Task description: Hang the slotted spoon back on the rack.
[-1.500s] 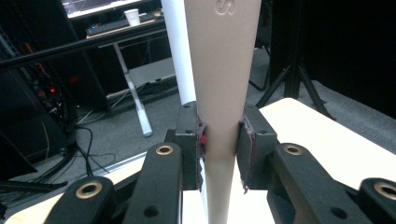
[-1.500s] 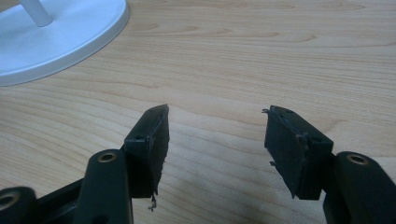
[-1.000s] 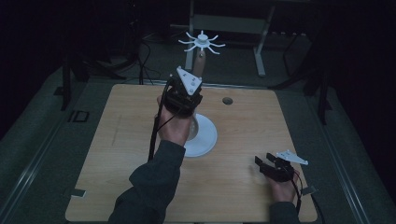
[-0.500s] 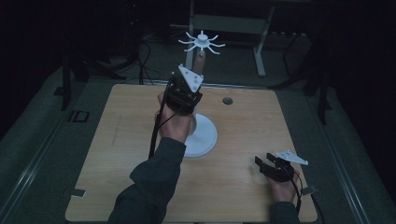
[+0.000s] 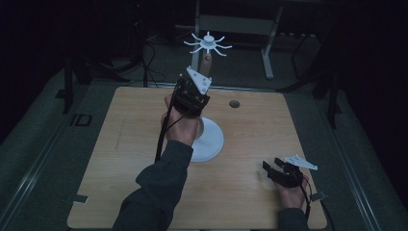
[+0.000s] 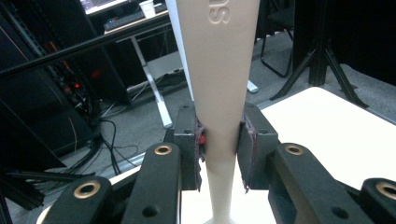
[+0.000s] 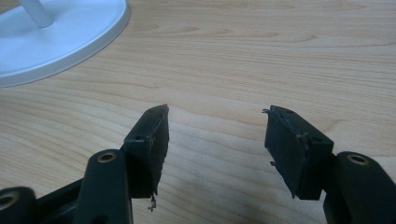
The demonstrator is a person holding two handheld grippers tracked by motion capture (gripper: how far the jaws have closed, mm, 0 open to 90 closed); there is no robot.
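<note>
Black, frayed pads line the fingers (image 6: 187,140) of the left gripper (image 6: 219,144), and they press on both sides of a cream-coloured stem (image 6: 219,84) that tapers downward between them. The stem bears raised letters near its top, cut off by the frame edge (only "SU" or so can be read). Its foot runs out of the left gripper view at the bottom.

In the high view the left gripper (image 5: 191,94) is held above the middle of the worktop (image 5: 120,159), and the person's left hand (image 5: 183,127) and dark sleeve (image 5: 154,192) hide most of the stem. Below the hand a white round base (image 5: 210,144) rests on the wood, half covered by the forearm. Above the gripper a white spoked top (image 5: 208,44) shows against the dark room; whether it joins the stem cannot be told, since the gripper blocks the part between.

The right gripper (image 7: 217,135) has its fingers spread wide with nothing between them, low over bare wood grain. The white base's rim (image 7: 70,42) lies at the upper left of the right gripper view, well apart from them. In the high view the right gripper (image 5: 284,171) sits near the worktop's near right corner, the right hand (image 5: 293,195) partly cut off by the bottom edge.

The room beyond is too dark to make out.
</note>
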